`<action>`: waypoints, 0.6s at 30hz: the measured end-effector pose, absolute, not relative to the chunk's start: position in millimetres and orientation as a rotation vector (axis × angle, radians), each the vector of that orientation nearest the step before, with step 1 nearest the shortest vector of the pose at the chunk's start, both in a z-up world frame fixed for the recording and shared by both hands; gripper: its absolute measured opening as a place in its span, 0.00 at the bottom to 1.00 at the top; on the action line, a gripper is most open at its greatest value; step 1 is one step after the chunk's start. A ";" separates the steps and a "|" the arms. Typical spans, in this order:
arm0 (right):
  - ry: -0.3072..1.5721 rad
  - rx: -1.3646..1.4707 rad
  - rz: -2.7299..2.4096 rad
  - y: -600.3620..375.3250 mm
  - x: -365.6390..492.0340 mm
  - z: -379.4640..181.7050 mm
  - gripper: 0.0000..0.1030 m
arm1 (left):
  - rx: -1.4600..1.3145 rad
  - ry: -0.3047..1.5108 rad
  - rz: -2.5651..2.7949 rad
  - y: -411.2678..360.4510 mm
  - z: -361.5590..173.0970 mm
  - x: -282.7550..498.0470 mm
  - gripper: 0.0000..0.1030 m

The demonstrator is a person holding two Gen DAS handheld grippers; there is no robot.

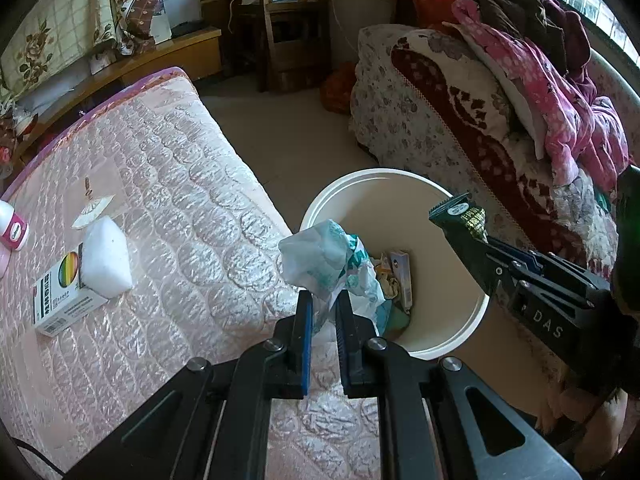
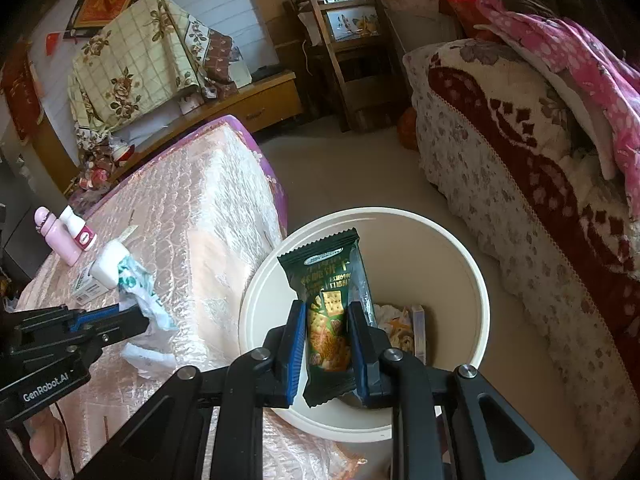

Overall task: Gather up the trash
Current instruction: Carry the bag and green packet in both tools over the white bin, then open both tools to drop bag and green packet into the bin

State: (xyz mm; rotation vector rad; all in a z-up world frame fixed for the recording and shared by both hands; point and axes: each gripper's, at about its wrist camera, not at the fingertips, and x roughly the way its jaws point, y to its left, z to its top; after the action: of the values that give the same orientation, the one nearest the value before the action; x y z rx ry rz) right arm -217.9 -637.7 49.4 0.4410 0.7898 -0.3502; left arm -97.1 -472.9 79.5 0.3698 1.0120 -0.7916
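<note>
A cream round bin (image 1: 452, 332) (image 2: 476, 280) stands on the floor between the mattress and the sofa, with some wrappers lying at its bottom. My left gripper (image 1: 325, 300) is shut on a crumpled white and teal wrapper (image 1: 324, 256), held at the bin's left rim above the mattress edge. In the right wrist view that wrapper (image 2: 138, 288) hangs from the left gripper (image 2: 138, 314) at the left. My right gripper (image 2: 326, 312) is shut on a dark green cracker packet (image 2: 328, 304), upright over the bin's near side. The packet (image 1: 460, 216) also shows at the right of the left wrist view.
On the quilted pink mattress (image 1: 160, 200) lie a white sponge block (image 1: 106, 260), a small white box (image 1: 60, 300), a pink bottle (image 2: 58, 236) and a white bottle (image 2: 80, 228). A floral sofa (image 1: 460, 120) piled with pink clothing (image 1: 560, 100) stands right of the bin. Bare floor (image 1: 296, 136) lies beyond.
</note>
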 end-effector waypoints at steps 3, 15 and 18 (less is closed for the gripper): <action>0.789 0.448 -0.351 -639.0 -217.6 48.7 0.23 | 0.373 1.011 -0.794 -477.0 79.1 -95.9 0.11; 0.798 0.475 -0.376 -646.2 -215.7 41.3 0.23 | 0.358 1.019 -0.796 -490.4 72.0 -86.7 0.11; 0.803 0.487 -0.386 -649.6 -215.4 38.0 0.23 | 0.349 1.027 -0.799 -494.3 69.6 -86.4 0.11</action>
State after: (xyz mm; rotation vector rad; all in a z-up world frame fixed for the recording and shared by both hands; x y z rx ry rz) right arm -215.4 -649.6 38.0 0.4868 0.8034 -0.3857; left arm -86.4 -494.3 69.6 0.3494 1.0269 -0.7991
